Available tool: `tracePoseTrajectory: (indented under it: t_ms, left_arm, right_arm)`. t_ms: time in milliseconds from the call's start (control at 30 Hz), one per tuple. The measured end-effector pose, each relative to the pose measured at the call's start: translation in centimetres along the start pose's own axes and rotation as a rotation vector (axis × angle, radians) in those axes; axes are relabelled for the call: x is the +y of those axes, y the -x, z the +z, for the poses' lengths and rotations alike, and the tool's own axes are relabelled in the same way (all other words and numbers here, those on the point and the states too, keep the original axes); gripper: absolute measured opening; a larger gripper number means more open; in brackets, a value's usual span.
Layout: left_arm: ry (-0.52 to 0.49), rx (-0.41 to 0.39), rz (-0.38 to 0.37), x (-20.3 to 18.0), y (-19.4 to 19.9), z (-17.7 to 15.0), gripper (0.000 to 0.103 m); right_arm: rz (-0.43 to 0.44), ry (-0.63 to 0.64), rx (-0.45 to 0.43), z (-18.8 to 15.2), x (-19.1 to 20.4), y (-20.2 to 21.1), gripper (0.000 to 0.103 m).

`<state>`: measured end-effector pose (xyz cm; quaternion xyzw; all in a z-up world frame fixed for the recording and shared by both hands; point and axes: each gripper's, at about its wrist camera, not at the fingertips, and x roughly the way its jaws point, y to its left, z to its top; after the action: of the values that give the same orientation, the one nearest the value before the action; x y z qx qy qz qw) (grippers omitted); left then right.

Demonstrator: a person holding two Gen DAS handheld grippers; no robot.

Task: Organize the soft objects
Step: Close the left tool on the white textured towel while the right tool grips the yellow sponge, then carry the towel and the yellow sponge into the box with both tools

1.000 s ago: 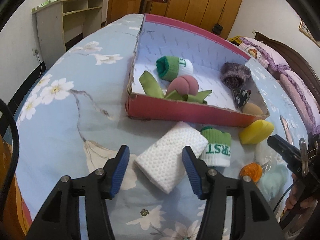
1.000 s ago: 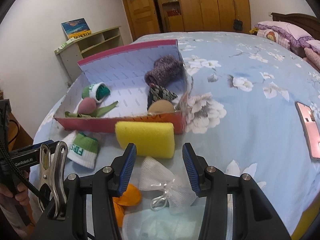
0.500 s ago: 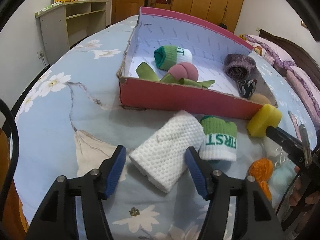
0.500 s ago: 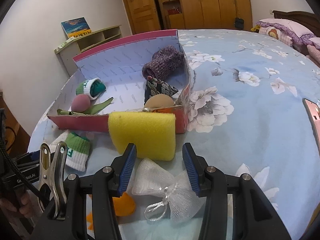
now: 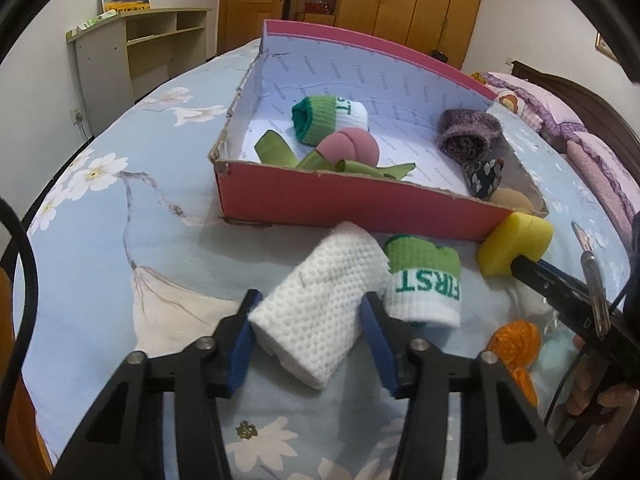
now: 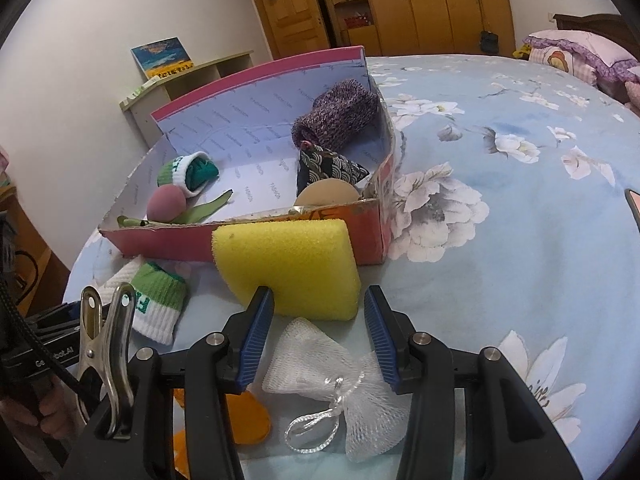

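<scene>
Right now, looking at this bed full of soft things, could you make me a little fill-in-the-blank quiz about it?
1. The folded white waffle-textured cloth lies between the fingers of the ___ gripper.
2. The rectangular foam sponge before the right gripper is ___ in colour.
3. The rolled purple knitted sock lies inside the red cardboard ___.

Missing words: left; yellow; box
</scene>
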<state>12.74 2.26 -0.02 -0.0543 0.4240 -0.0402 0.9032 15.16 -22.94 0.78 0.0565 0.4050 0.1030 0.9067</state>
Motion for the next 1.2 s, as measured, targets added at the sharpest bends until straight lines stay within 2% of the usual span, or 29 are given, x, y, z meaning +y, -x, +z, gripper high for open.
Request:
tracePoseTrajectory:
  t_ms: [200,367,767,1200]
  left_arm:
    - [0.012,-0.007,-0.028,0.3,0.6,-0.1,0.032]
    - [0.017,-0.018,-0.047,0.8,1.3,-0.3,0.019]
    - [0.013,-0.068,-0.077,1.1,3.9,-0.6,0.013]
    - [0.005,-0.155,-0.093,0.7,7.7,-0.2,0.013]
  right_arm:
    - [0.0,-0.001,-0.013,-0.1,0.2,0.5,0.041]
    - [-0.018,0.006,-0.03,-0.3,0.4,1.1,0.032]
    - [-0.023,0.004,-0.066,-0.7,1.0,2.9,0.02]
    - [-0.009,0.027,-0.131,-0.8,2.7,6.1,0.019]
